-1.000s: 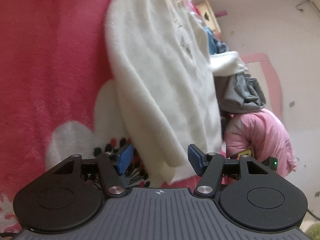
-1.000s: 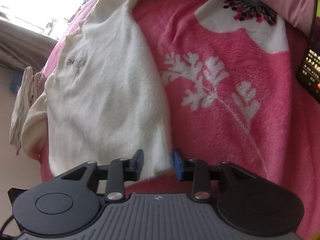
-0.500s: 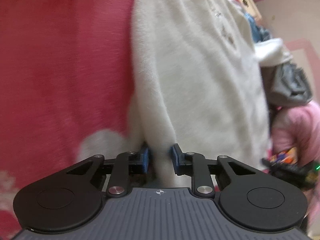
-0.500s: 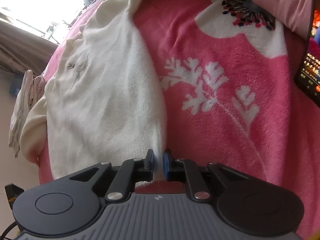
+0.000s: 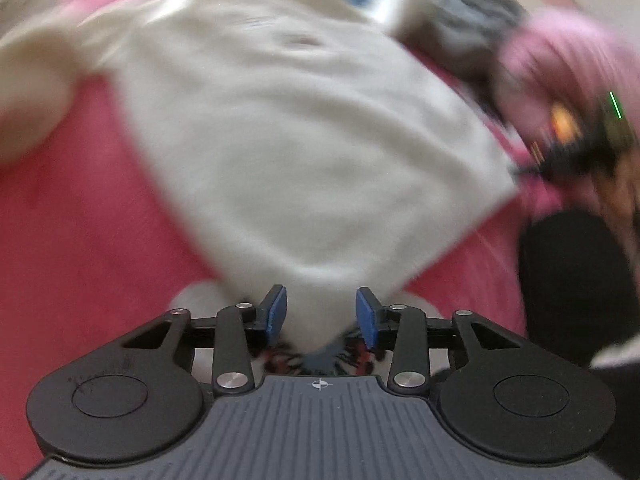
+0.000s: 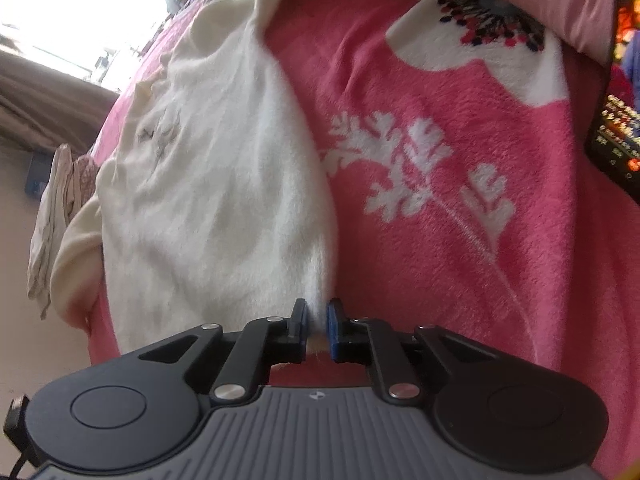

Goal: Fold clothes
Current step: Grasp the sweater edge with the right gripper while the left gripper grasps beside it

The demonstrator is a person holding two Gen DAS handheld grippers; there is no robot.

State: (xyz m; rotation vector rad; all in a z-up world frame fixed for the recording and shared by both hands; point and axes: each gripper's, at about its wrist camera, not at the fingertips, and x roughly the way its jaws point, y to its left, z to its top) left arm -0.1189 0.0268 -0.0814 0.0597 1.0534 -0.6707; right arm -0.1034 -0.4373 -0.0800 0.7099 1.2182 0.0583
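Observation:
A fluffy white sweater (image 5: pixel 300 140) lies spread on a pink flowered blanket (image 5: pixel 80 220); the left wrist view is blurred by motion. My left gripper (image 5: pixel 320 316) sits at the sweater's near corner, its jaws opening, with white fabric between the blue pads (image 5: pixel 276 312) but not pinched. In the right wrist view the same sweater (image 6: pixel 208 200) runs up the left half of the blanket (image 6: pixel 440 260). My right gripper (image 6: pixel 318 320) is shut on the sweater's near edge, with a thin strip of fabric squeezed between the pads.
A pink jacket (image 5: pixel 560 60) and grey clothes (image 5: pixel 468 4) are heaped at the far right of the bed. A lit phone (image 6: pixel 616 140) lies on the blanket at the right. Pale clothes (image 6: pixel 52 220) hang over the bed's left edge. A dark shape (image 5: pixel 572 280) fills the right side.
My left gripper closed on the sweater's corner, then rolled and lifted, and its jaws have parted again. My right gripper closed on the sweater's edge and has held still since.

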